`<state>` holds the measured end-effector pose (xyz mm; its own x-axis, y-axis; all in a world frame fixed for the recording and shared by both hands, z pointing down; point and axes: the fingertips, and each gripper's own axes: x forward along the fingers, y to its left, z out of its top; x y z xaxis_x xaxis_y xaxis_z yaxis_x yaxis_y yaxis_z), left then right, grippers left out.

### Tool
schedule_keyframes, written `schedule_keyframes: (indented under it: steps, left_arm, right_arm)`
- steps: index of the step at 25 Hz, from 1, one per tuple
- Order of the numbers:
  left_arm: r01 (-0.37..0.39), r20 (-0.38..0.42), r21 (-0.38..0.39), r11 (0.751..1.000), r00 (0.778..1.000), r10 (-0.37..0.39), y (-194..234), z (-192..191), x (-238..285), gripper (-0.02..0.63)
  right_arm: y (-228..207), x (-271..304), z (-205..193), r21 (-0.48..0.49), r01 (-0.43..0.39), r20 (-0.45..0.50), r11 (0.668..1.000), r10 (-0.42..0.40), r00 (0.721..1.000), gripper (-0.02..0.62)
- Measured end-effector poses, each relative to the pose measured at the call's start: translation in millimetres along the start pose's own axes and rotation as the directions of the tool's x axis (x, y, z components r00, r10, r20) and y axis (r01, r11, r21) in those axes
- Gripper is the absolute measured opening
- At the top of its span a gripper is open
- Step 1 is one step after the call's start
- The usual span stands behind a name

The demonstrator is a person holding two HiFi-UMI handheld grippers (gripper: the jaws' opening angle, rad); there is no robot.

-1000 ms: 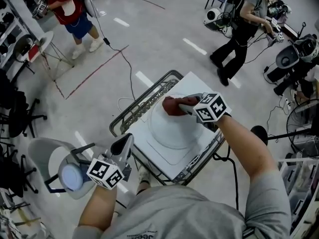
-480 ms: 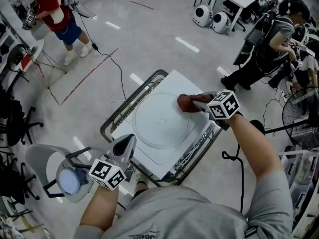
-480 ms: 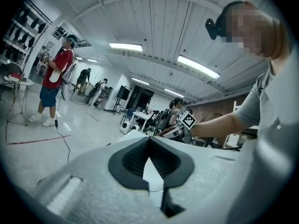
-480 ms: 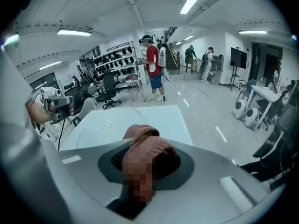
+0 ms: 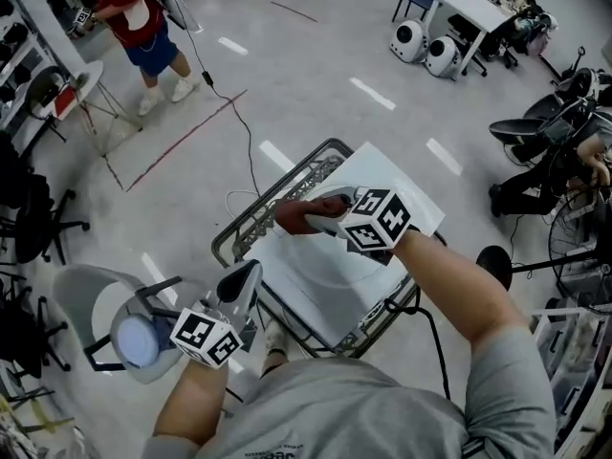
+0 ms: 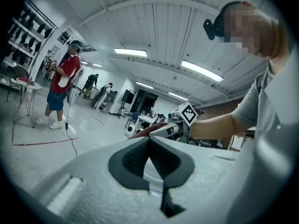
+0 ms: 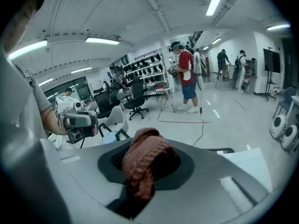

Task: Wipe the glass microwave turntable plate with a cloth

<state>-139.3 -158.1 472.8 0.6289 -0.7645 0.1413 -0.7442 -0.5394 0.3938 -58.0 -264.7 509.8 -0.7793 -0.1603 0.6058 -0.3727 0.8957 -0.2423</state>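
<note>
At the centre of the head view, the right gripper (image 5: pixel 308 220) is clenched on a reddish-brown cloth (image 5: pixel 290 215), and its own view shows the knitted wad (image 7: pixel 145 164) bulging out between the jaws. That cloth sits low over the left part of the white tabletop (image 5: pixel 402 194), close to the metal frame (image 5: pixel 251 220) that runs along the tabletop's upper-left side. Just right of the cloth and below it lies the glass plate (image 5: pixel 320 256), flat on the tabletop; its clear rim is hard to trace, so I cannot tell whether the cloth touches it. Toward the lower left of the head view, the left gripper (image 5: pixel 244 273) hangs off the tabletop's near-left corner, well apart from the plate, above the floor beside a grey chair (image 5: pixel 81 299). Its own view shows the jaws pressed together with nothing between them (image 6: pixel 150 158). At the upper left of the head view a person (image 5: pixel 134 12) in a red top stands on the floor.
</note>
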Motion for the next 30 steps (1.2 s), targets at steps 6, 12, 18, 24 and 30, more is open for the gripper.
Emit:
schedule_keyframes:
  steps: [6,12,18,24,30]
  left_arm:
    - [-0.009,-0.003,-0.005,1.000,1.000,0.009,22.5,-0.3,-18.2,0.000]
    - [0.006,-0.016,-0.014,1.000,1.000,-0.006,17.9,-4.9,-10.5,-0.002]
    - [0.047,-0.034,-0.009,0.999,0.998,-0.048,-17.4,-12.2,20.3,-0.002]
    - [0.078,-0.046,-0.003,0.997,0.996,-0.078,-51.7,-19.4,50.5,-0.002]
    - [0.105,-0.054,-0.003,0.994,0.993,-0.105,-71.6,-26.4,63.8,-0.002]
  right_arm:
    - [8.8,39.8,-23.6,-0.025,-0.013,-0.105,1.000,0.011,0.994,0.098]
    - [-19.3,9.5,-49.8,0.014,0.052,-0.127,0.999,-0.050,0.991,0.098]
    - [-56.7,-58.3,-91.8,0.051,0.150,-0.135,0.987,-0.142,0.981,0.098]
    - [-96.3,-129.3,-139.7,0.093,0.258,-0.154,0.962,-0.242,0.958,0.098]
    - [-112.9,-166.9,-161.9,0.118,0.319,-0.160,0.940,-0.299,0.941,0.098]
